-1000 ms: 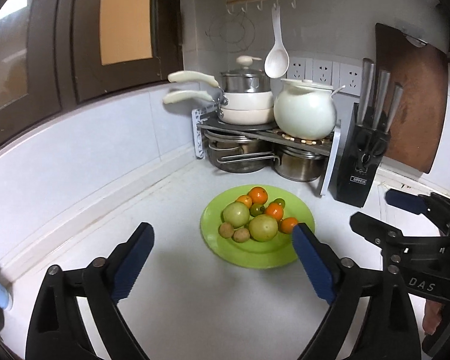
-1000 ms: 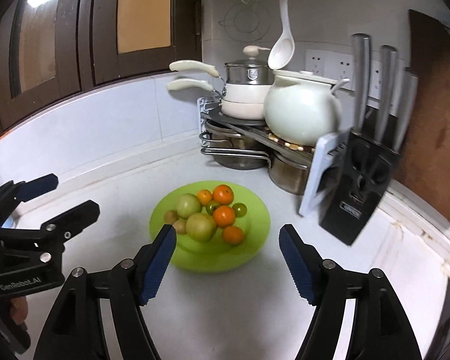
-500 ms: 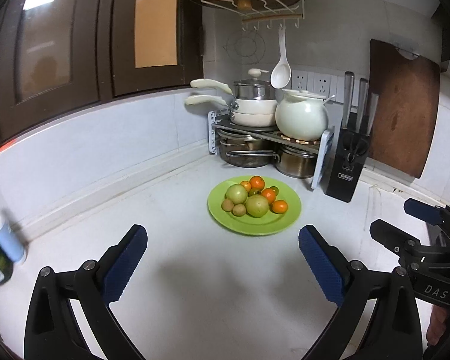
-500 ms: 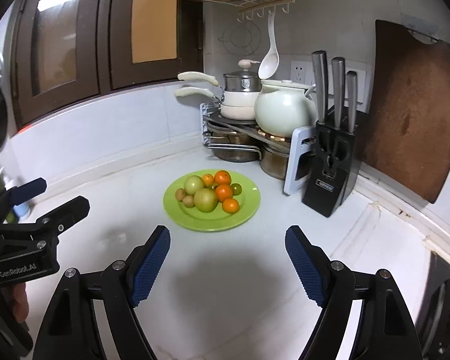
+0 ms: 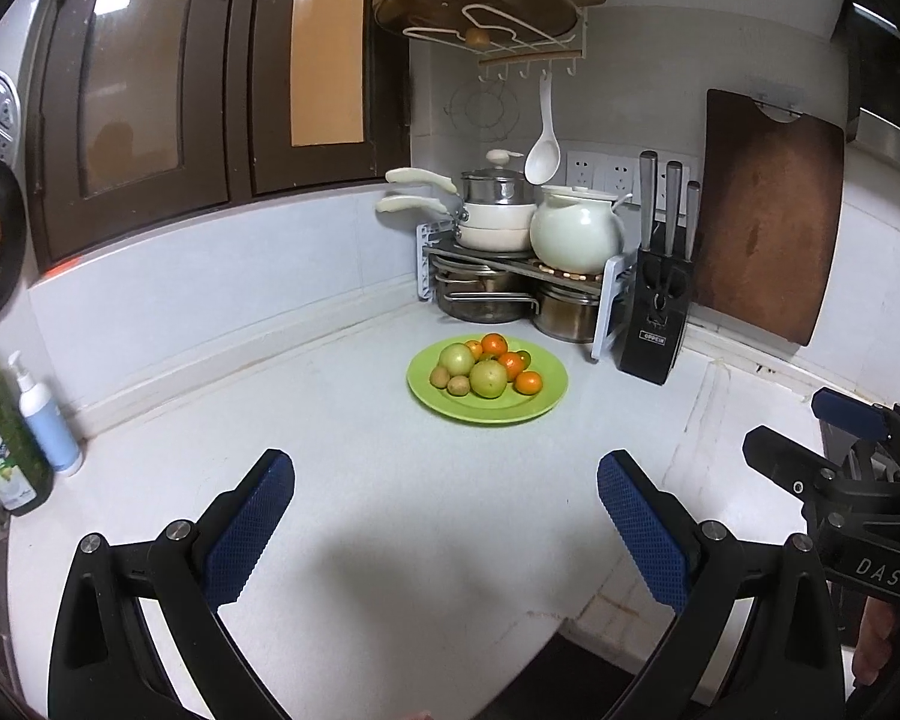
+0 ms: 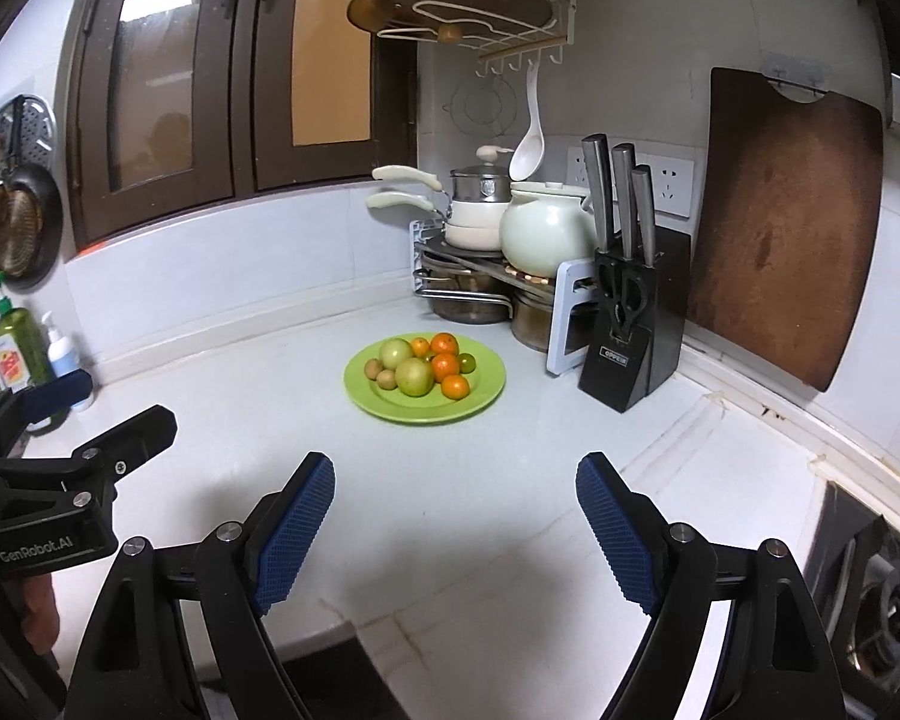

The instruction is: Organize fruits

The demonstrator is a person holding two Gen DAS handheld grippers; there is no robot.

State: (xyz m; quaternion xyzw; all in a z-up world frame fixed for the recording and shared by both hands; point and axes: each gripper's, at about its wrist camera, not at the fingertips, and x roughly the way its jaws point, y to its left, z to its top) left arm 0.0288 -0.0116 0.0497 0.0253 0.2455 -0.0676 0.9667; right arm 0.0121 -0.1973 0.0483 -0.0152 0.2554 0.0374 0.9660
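With the left gripper (image 5: 446,519) spread wide and empty and the right gripper (image 6: 455,516) empty, its jaws opening, both are best kept clear of the green plate (image 5: 546,403) so the piled fruits (image 5: 487,367) are not disturbed.

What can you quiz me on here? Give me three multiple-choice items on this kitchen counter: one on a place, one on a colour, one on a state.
1. Where does the plate of fruit sit?
A. On the counter, in front of the pot rack
B. On top of the pot rack
C. Inside the cupboard

2. What colour is the plate?
A. White
B. Green
C. Blue

3. What is between the fingers of the left claw?
A. An orange
B. A knife
C. Nothing

Answers:
1. A: the plate rests flat on the white counter, with the rack behind it.
2. B: its bare rim shows bright green around the fruit.
3. C: the left claw stands wide open over bare counter, well short of the plate.
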